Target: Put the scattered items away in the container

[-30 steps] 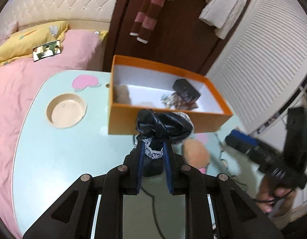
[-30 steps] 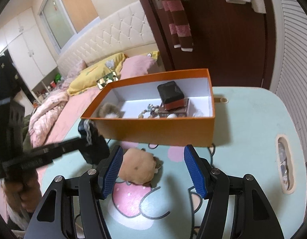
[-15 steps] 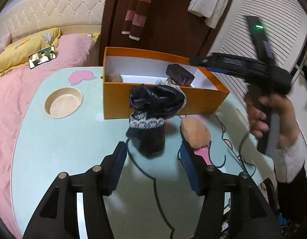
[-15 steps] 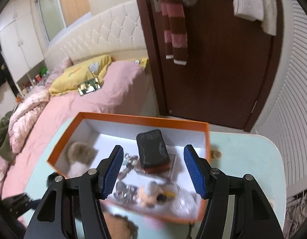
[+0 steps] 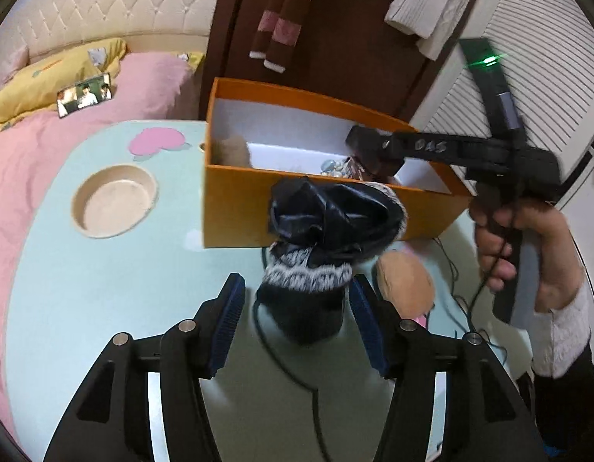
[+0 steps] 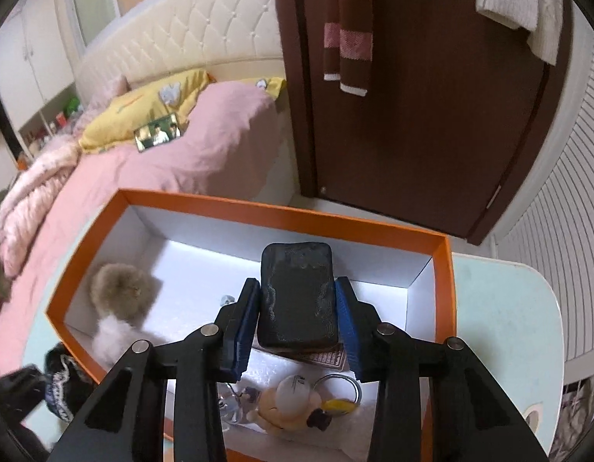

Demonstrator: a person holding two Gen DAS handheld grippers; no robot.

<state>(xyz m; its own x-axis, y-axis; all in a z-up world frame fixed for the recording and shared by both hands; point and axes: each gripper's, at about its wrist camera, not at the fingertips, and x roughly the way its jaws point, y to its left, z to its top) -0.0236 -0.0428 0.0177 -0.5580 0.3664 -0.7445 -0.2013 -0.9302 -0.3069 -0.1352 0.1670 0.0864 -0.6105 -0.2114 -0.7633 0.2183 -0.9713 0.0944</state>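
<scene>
Standing between the spread blue ribbed pads of the left gripper (image 5: 295, 310), a black knitted pouch (image 5: 316, 265) with a white lace band and shiny crumpled top rests on the mint table (image 5: 104, 288); the pads flank it, grip unclear. Beyond the fingertips sits the orange cardboard box (image 5: 235, 208); right of them lies a tan fuzzy pad (image 5: 405, 283).

Right view: the right gripper (image 6: 297, 312), its jaws just narrowed, presses a black rounded case (image 6: 297, 296) inside the box, above a plush keyring (image 6: 293, 404)

Right claw (image 6: 297, 319) around black case (image 6: 297, 292)
</scene>
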